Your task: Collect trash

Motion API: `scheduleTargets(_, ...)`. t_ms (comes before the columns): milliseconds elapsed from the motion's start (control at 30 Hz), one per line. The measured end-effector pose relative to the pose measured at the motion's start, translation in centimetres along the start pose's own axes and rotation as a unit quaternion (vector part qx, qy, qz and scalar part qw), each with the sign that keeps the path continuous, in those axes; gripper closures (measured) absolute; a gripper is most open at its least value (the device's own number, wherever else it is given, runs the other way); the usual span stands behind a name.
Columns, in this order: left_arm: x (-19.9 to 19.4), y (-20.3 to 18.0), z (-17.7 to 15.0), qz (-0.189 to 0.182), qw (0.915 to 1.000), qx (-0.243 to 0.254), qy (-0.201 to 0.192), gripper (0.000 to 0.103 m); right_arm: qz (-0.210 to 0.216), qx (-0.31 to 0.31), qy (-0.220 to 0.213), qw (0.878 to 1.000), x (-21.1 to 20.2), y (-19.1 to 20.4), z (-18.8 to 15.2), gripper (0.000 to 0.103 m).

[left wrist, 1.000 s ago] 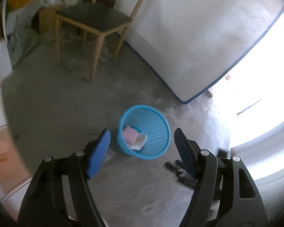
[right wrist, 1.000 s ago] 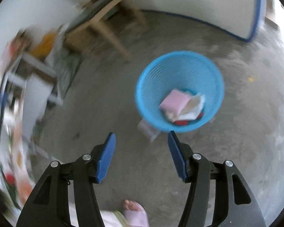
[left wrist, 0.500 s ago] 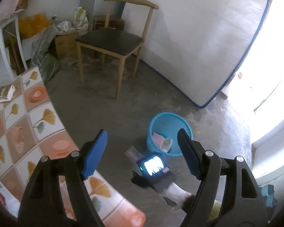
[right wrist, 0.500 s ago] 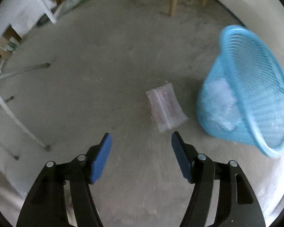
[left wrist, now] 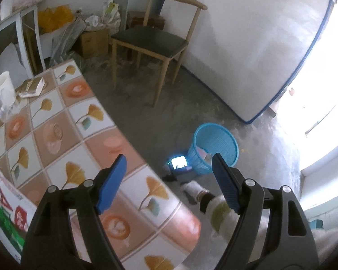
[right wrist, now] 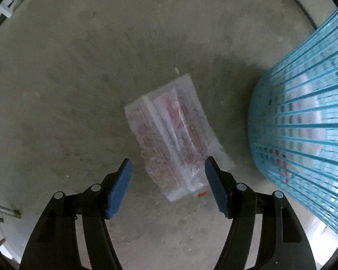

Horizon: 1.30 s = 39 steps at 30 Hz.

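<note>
The plastic wrapper (right wrist: 175, 135) lies flat on the concrete floor (right wrist: 67, 90) just beside the blue basket (right wrist: 304, 123), under the right gripper (right wrist: 167, 189), whose empty jaws have just been opening and should straddle one edge, pinching low, while the left gripper (left wrist: 167, 182) hangs wide.

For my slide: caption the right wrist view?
Open right gripper above a plastic wrapper beside the blue basket.

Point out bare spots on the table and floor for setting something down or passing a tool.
Table: the tiled middle and near corner are bare; the far-left end is crowded with a paper cup, a book and a printed box. Floor: open concrete left of the plastic wrapper; tight between the wrapper and the blue basket.
</note>
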<state>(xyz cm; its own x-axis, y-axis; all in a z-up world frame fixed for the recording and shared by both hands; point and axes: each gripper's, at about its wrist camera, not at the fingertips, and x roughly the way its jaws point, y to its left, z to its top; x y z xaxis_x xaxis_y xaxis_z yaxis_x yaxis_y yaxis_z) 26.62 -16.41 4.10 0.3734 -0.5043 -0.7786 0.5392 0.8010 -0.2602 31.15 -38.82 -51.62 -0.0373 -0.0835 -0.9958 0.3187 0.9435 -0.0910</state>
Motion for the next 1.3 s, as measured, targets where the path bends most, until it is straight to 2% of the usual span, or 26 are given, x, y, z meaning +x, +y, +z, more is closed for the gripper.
scheduleTargets(67,-0.2,0.4,-0.7,-0.004,0.9999,-0.003,0.01,0.029,0.004,0.007,0.006,1.0,0.6,-0.5,-0.1,0.039)
scheduleTargets(133,-0.6,0.8,-1.1,-0.006,0.9998,-0.01,0.015,0.029,0.012,0.02,0.007,1.0,0.9,-1.0,-0.3,0.059)
scheduleTargets(267,-1.7,1.1,-1.6,-0.002,0.9999,-0.015,0.006,0.029,0.022,0.039,0.009,0.999,1.0,-2.2,-0.9,0.078)
scheduleTargets(333,-2.2,1.3,-1.6,0.002,0.9999,-0.014,-0.001,0.029,0.016,0.042,0.009,0.999,0.7,-2.6,-1.2,0.094)
scheduleTargets(400,-2.6,1.3,-1.7,0.003,0.9998,-0.016,-0.01,0.029,0.019,0.045,0.002,0.999,0.0,-2.9,-1.7,0.096)
scheduleTargets(500,-3.2,1.5,-1.8,0.006,0.9996,-0.021,-0.019,0.029,0.042,0.044,-0.026,0.998,-2.5,-2.7,-3.2,0.097)
scheduleTargets(567,-3.7,1.5,-1.8,0.004,0.9994,-0.023,-0.026,0.029,0.082,0.045,-0.052,0.994,-5.2,-2.3,-5.0,0.097)
scheduleTargets(667,-4.1,1.5,-1.8,0.0,0.9991,-0.021,-0.037,0.029,0.166,0.046,-0.116,0.978,-12.5,-1.9,-9.3,0.097)
scheduleTargets(733,-4.3,1.3,-1.9,-0.002,0.9988,-0.018,-0.045,0.029,0.192,0.052,-0.162,0.967,-17.4,-2.9,-11.6,0.097)
scheduleTargets(833,-4.4,1.2,-2.2,-0.016,0.9986,-0.021,-0.046,0.029,0.194,0.086,-0.24,0.947,-24.9,-7.3,-14.0,0.097)
scheduleTargets(867,-4.4,1.0,-2.4,-0.023,0.9985,-0.022,-0.044,0.029,0.182,0.108,-0.264,0.941,-27.1,-9.9,-14.3,0.097)
scheduleTargets(933,-4.5,0.8,-2.7,-0.031,0.9982,-0.022,-0.045,0.029,0.145,0.141,-0.279,0.939,-28.3,-14.2,-13.1,0.097)
scheduleTargets(967,-4.6,0.6,-2.8,-0.035,0.9981,-0.021,-0.046,0.029,0.127,0.156,-0.279,0.939,-28.4,-15.7,-12.5,0.096)
scheduleTargets(1067,-5.3,-0.1,-3.6,-0.045,0.9973,-0.018,-0.056,0.029,0.09,0.207,-0.219,0.949,-25.5,-22.0,-9.1,0.091)
scheduleTargets(1133,-5.7,-0.3,-4.3,-0.058,0.9963,-0.021,-0.06,0.029,0.081,0.224,-0.188,0.953,-23.3,-24.3,-8.1,0.072)
scheduleTargets(1200,-6.0,-0.5,-4.8,-0.068,0.9957,-0.023,-0.059,0.029,0.056,0.24,-0.149,0.958,-21.8,-26.2,-7.6,0.063)
scheduleTargets(1233,-6.1,-0.5,-5.0,-0.07,0.9955,-0.024,-0.059,0.029,0.056,0.241,-0.136,0.959,-21.5,-26.8,-7.4,0.062)
scheduleTargets(1267,-6.4,-0.5,-5.3,-0.074,0.9951,-0.026,-0.062,0.029,0.062,0.249,-0.133,0.957,-21.4,-27.4,-7.6,0.061)
scheduleTargets(1300,-6.7,-0.4,-5.6,-0.075,0.9948,-0.027,-0.063,0.029,0.068,0.26,-0.136,0.954,-21.7,-27.5,-7.5,0.054)
